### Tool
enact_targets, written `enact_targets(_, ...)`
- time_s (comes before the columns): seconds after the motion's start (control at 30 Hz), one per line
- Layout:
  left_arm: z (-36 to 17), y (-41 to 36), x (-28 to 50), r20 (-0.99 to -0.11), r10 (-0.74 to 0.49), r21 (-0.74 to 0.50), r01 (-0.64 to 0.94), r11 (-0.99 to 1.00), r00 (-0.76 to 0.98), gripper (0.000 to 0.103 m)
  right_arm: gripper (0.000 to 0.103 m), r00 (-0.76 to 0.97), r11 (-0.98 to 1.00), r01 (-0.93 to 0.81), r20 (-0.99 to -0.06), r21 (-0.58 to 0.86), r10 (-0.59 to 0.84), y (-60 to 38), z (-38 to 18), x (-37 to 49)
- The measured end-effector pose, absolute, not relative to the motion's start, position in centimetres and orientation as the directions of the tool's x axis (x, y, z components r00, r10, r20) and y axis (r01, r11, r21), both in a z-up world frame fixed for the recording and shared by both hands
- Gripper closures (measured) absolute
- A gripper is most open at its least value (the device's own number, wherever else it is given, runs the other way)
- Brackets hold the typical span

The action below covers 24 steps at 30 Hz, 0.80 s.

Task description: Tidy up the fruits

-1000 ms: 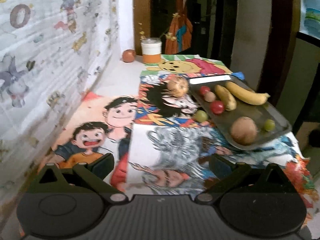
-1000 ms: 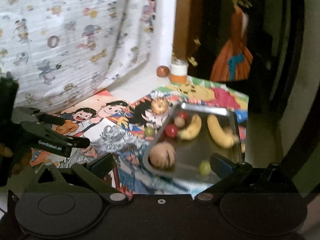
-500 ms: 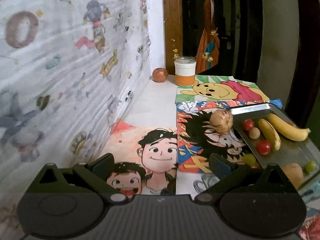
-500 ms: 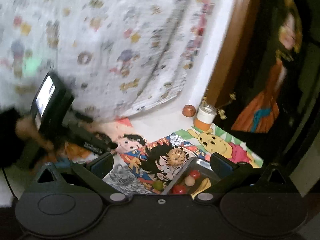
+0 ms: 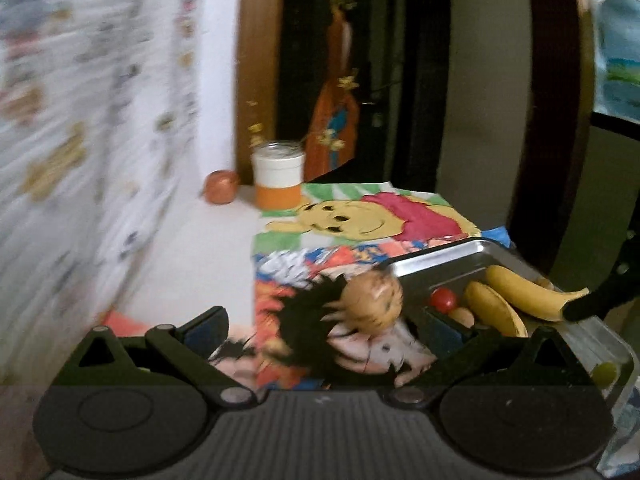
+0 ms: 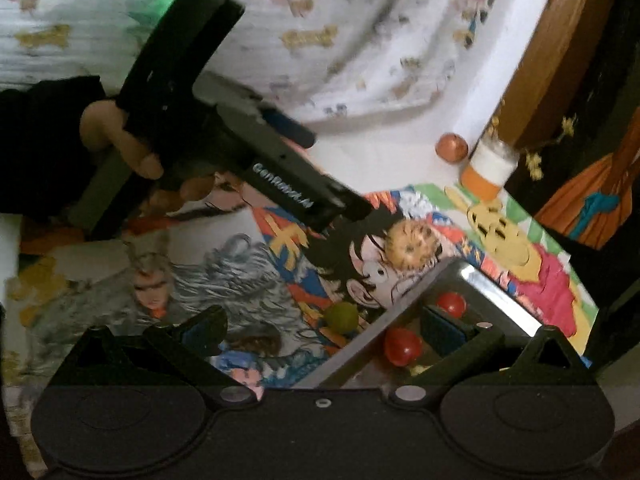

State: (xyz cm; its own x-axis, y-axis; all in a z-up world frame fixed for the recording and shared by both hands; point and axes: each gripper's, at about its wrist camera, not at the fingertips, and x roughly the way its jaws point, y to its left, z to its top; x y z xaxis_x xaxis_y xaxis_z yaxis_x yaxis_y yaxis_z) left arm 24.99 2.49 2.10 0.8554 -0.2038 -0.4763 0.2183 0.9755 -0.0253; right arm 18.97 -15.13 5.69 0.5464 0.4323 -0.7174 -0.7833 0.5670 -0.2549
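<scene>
While the speckled tan fruit [image 5: 374,301] lies on the cartoon cloth [image 5: 348,216] just beside the metal tray [image 5: 436,266] holding 2 bananas [image 5: 524,294], both the left gripper [image 5: 324,330] and right gripper [image 6: 322,330] hang spread wide, empty

Dim indoor light with warm, muddy colour and dark corners from the fisheye vignette in both views; straight lines bow toward the edges. Left wrist view has heavy motion blur across the patterned wall sheet [image 5: 92,128], softer on the spotted round fruit [image 5: 374,302], while the metal tray [image 5: 440,260] rim shows a pale glare. Right wrist view is soft overall, with a green glow at the top behind the left gripper [image 6: 320,172] and a bright glint on the tray corner.
</scene>
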Motion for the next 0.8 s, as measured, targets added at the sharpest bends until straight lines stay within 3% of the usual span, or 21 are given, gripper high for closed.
enact_targets(0.33,-0.9,-0.1,30.7,-0.537,-0.259,-0.088,0.252,0.964,0.803,0.0,0.027,0.53,0.579,-0.785,-0.721,-0.219,0.446,-15.3,2.2,21.7)
enact_targets(0.53,-2.1,-0.5,32.1,-0.551,-0.259,-0.094,0.249,0.964,0.793,0.001,0.049,0.536,0.586,-0.78,-0.715,-0.218,0.448,-15.0,1.1,22.6)
enact_targets(0.8,-2.1,-0.5,33.0,-0.548,-0.285,-0.122,0.262,0.957,0.786,0.018,0.06,0.53,0.591,-0.782,-0.71,-0.198,0.463,-14.8,0.8,23.1)
